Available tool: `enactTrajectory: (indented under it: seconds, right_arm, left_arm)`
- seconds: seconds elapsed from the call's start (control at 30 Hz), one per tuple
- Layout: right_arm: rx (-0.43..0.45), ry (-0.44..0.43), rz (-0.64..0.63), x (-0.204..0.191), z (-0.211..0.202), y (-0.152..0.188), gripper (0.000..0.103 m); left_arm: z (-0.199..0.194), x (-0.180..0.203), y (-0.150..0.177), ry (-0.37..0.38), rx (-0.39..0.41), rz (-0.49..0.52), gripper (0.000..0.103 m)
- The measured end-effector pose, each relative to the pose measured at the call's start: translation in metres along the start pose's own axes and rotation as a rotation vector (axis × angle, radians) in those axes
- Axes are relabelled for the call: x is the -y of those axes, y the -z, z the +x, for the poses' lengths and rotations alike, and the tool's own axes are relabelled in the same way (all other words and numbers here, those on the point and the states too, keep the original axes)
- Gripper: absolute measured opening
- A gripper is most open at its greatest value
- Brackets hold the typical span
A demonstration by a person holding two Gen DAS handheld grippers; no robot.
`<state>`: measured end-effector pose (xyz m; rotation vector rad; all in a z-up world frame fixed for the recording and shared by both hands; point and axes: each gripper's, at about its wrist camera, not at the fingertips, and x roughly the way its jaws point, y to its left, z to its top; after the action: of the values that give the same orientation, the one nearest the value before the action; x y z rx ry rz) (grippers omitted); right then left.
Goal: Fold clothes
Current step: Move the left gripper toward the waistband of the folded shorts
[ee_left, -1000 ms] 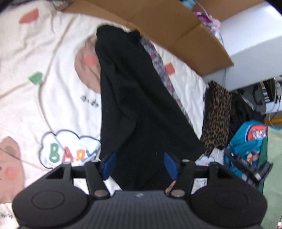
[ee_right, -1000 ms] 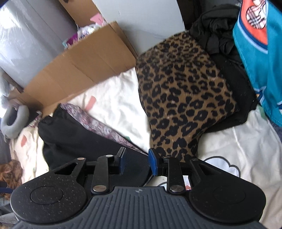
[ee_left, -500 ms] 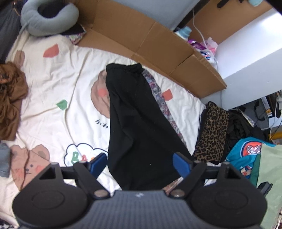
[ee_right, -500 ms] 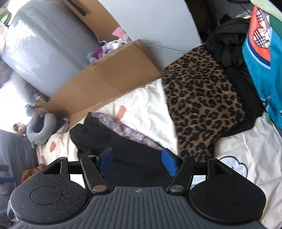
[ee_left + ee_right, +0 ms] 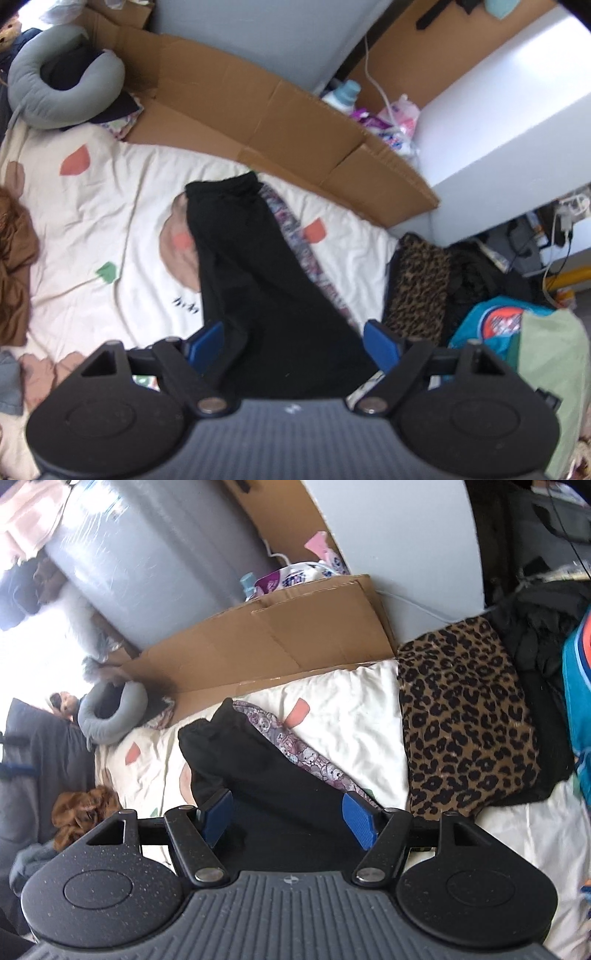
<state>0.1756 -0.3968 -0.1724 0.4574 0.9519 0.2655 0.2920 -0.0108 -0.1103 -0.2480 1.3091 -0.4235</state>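
A long black garment (image 5: 255, 280) lies folded lengthwise on the cream patterned blanket (image 5: 110, 206), with a strip of floral purple fabric (image 5: 295, 240) showing along its right edge. My left gripper (image 5: 293, 345) hovers open above its near end, nothing between the blue pads (image 5: 205, 347). In the right wrist view the same black garment (image 5: 266, 775) and floral strip (image 5: 299, 753) stretch away from my right gripper (image 5: 288, 821), which is also open and empty above the cloth.
A leopard-print garment (image 5: 465, 716) and dark clothes (image 5: 535, 627) lie at the blanket's right end, beside a blue printed item (image 5: 491, 321). Flattened cardboard (image 5: 258, 107) lines the far edge. A grey neck pillow (image 5: 62, 92) and brown cloth (image 5: 14, 266) sit left.
Both grippers have lifted and pulled back from the black garment. The right jaws went from nearly shut to wide open; the left jaws spread wider too.
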Motion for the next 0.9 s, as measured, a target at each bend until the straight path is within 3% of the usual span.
enactTrajectory:
  seconds: [0.17, 0.4, 0.53, 0.63, 0.9]
  right_arm:
    - [-0.026, -0.008, -0.064, -0.013, 0.003, -0.012, 0.073]
    - [-0.049, -0.043, -0.114, -0.020, 0.023, -0.025, 0.075]
    - [-0.043, -0.064, -0.103, -0.012, 0.047, -0.026, 0.075]
    - [-0.048, -0.070, -0.099, -0.007, 0.068, -0.022, 0.075]
    - [-0.057, -0.120, -0.124, 0.008, 0.130, -0.011, 0.070]
  left_arm:
    - [0.000, 0.025, -0.018, 0.004, 0.012, 0.061, 0.086]
    - [0.024, 0.034, -0.047, 0.007, 0.052, 0.031, 0.084]
    - [0.050, 0.034, -0.062, -0.024, 0.068, 0.015, 0.078]
    - [0.075, 0.032, -0.069, -0.057, 0.079, 0.010, 0.067]
    - [0.152, 0.020, -0.082, -0.082, 0.060, 0.004, 0.056]
